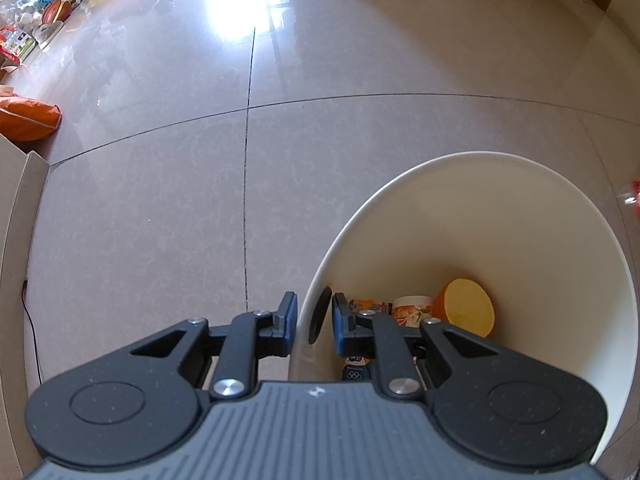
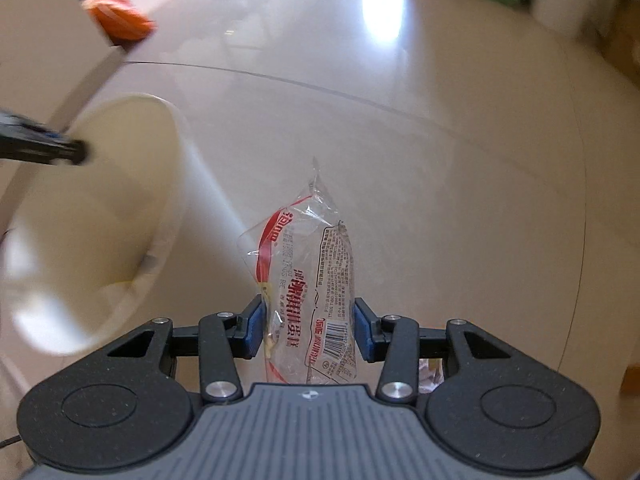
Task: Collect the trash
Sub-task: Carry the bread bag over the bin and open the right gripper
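Clear crinkled plastic wrapper [image 2: 310, 280], red band and printed text on it, stands upright between the fingers of the right gripper [image 2: 308, 326], held above the tiled floor [image 2: 440, 160]. Both blue pads look pressed against the wrapper's sides, jaws closed to a middling gap on it; a few pale crumbs show inside at the left edge.

Judgement: very light, soft film, slippery, likely to collapse or slide under a loose pinch. Best hold is low across the flat printed body, as now, not the twisted top tail.

White bin [image 1: 472, 208] sits to the left of the wrapper, blurred in the right wrist view. Left gripper [image 1: 314, 322] straddles the bin's near wall, one finger outside, one inside, nearly closed on the rim [image 1: 320, 308]; firm contact cannot be confirmed.

Inside the bin: an orange round piece [image 1: 466, 306], a printed cup [image 1: 412, 308], a small carton [image 1: 368, 306].
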Demonstrator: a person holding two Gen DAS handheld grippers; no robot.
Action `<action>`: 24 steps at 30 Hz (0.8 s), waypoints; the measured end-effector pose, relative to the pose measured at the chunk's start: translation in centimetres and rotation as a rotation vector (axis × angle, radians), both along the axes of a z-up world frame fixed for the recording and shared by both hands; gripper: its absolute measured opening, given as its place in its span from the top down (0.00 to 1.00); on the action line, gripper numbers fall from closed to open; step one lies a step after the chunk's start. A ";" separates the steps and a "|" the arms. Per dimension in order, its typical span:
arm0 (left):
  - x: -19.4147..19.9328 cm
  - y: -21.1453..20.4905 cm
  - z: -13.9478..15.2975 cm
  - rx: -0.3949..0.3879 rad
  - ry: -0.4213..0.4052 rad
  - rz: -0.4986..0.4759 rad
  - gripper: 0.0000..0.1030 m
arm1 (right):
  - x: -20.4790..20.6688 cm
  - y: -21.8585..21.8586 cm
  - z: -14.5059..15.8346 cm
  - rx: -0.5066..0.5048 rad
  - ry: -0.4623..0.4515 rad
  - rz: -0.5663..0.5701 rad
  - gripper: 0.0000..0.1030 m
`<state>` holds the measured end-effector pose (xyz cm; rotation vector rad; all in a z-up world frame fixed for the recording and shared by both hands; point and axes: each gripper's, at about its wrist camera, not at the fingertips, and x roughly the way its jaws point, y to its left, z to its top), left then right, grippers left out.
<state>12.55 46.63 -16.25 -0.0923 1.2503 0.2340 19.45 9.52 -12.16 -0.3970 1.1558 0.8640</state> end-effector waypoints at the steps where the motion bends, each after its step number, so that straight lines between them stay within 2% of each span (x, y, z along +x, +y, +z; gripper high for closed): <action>1: 0.0 0.0 0.0 -0.001 0.001 -0.001 0.85 | -0.5 0.4 1.2 0.010 -0.006 0.024 0.52; 5: 0.1 0.1 0.0 -0.004 0.000 0.001 0.85 | -2.6 2.0 5.6 0.064 -0.033 0.117 0.51; 10: 0.1 0.3 0.0 -0.011 0.000 0.007 0.85 | -4.8 4.7 7.3 0.136 -0.024 0.211 0.50; 12: 0.1 0.3 0.0 -0.008 -0.001 0.005 0.85 | -5.6 5.9 7.5 0.147 -0.037 0.249 0.44; 14: 0.0 0.3 0.0 -0.008 -0.002 0.005 0.85 | -6.8 7.0 7.4 0.146 -0.064 0.288 0.11; 16: 0.0 0.3 0.0 -0.010 -0.003 0.005 0.85 | -8.2 7.6 7.7 0.160 -0.118 0.326 0.02; 19: -0.1 0.3 0.0 -0.011 -0.003 0.003 0.85 | -9.7 8.6 7.3 0.155 -0.154 0.375 0.00; 24: -0.1 0.4 -0.1 -0.014 -0.003 0.004 0.85 | -9.3 7.4 7.5 0.152 -0.188 0.358 0.00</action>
